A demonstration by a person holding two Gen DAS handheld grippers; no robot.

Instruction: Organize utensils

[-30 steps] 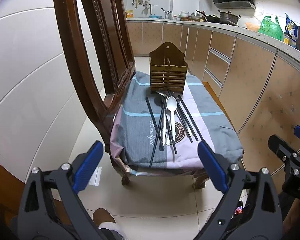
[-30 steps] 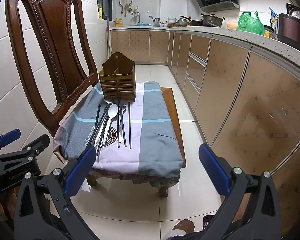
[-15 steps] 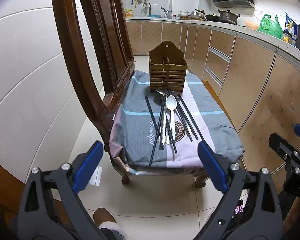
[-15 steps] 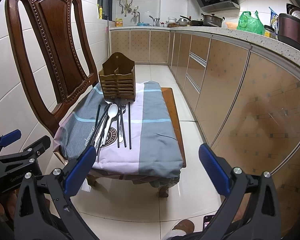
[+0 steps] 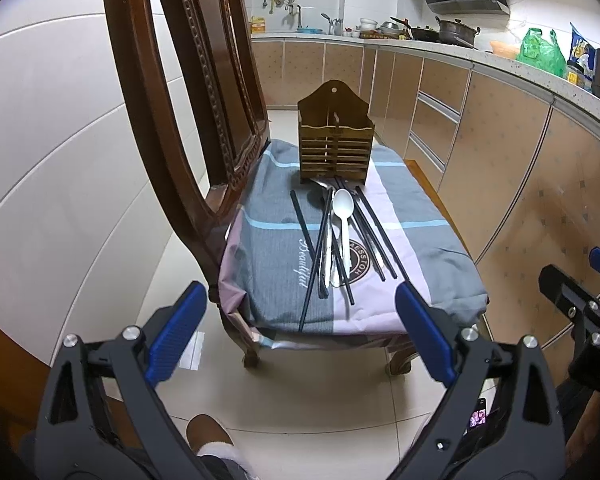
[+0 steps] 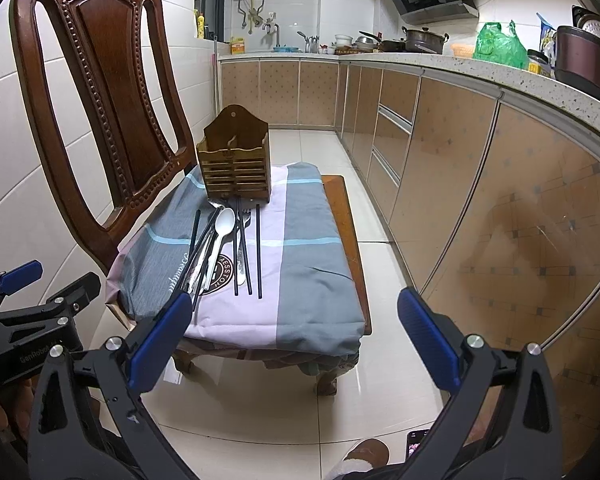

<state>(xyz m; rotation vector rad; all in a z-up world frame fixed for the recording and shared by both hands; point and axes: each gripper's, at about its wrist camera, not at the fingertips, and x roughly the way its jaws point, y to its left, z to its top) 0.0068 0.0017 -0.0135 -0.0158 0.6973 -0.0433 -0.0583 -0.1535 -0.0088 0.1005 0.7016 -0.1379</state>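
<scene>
Wooden chair (image 5: 168,92) seen from the left wrist: on its cloth-covered seat (image 5: 272,248) stands a slatted utensil holder (image 5: 334,140). Black chopsticks (image 5: 376,232) and a white spoon (image 5: 343,212) lie just before it — possibly metal cutlery beneath. Left gripper (image 5: 296,332) hangs jaws apart, holding nothing. From the right wrist: right gripper (image 6: 294,334) likewise wide open, well short of the seat.
</scene>
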